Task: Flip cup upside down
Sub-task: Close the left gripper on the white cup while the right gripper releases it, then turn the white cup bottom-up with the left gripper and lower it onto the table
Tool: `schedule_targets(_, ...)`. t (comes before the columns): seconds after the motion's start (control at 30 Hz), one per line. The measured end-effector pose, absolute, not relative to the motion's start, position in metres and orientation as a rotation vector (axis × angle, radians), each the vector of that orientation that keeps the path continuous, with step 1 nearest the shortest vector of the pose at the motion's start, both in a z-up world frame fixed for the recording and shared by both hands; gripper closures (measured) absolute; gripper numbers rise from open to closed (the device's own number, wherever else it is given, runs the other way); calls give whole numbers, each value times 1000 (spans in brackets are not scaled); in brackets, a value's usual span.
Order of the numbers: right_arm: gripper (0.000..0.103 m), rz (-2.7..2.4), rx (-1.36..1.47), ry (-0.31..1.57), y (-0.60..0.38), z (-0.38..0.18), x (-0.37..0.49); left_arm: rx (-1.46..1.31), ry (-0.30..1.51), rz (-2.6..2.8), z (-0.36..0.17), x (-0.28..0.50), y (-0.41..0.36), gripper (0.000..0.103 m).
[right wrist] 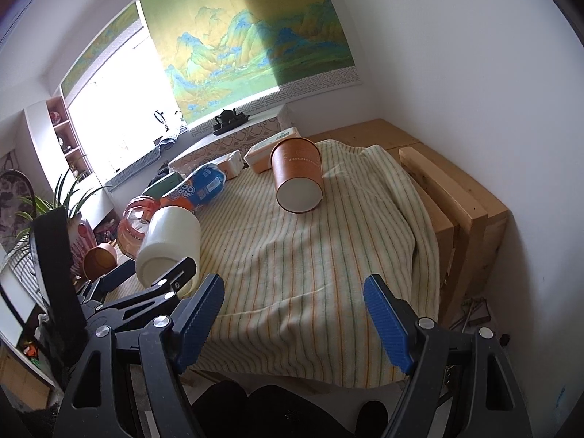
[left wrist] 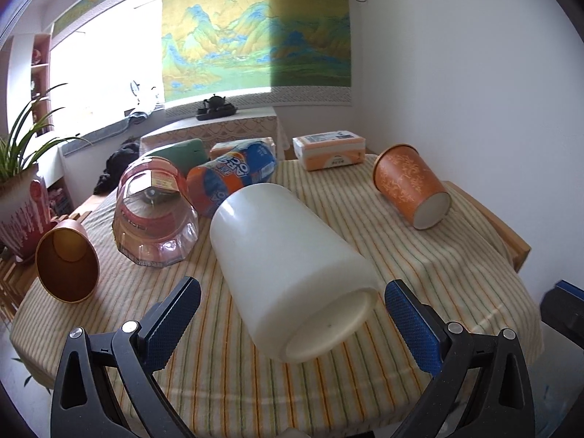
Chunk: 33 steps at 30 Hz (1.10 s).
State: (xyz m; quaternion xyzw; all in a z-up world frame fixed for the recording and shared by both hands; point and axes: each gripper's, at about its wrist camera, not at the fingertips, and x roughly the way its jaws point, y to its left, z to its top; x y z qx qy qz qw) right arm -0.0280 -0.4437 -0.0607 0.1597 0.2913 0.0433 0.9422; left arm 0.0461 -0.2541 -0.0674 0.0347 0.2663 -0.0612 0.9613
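Left gripper (left wrist: 292, 310) jaws spread around toppled white cup (left wrist: 292, 270).

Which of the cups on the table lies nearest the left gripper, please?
The plain white cup, lying on its side between the open left gripper fingers; both orange cups lie farther off.

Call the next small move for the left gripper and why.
Probably ease the left gripper forward and close on the white plastic cup. The cup lies on its side on the striped cloth, base toward the camera, between the open fingers but not touched. The right gripper is open and holds nothing.
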Motion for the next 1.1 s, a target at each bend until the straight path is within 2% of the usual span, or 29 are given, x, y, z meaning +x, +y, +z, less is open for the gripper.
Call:
schedule_targets(0.13,28,82,336,588,-447,-60,-28,97,538,-118,-72,47,-258,1)
schedule_targets(0.2,28,80,338,586,-447,-59,-27,104,528,-120,-71,45,-257,4)
schedule_targets(0.33,28,88,344,586,-443,-59,-25,102,524,-139,-66,42,-253,19)
schedule_targets(0.63,28,87,336,583,-435,-56,-23,116,548,-188,-59,33,-237,20)
schedule_targets(1.1,28,124,358,590,-424,-61,-15,182,716,-442,5,56,-212,24)
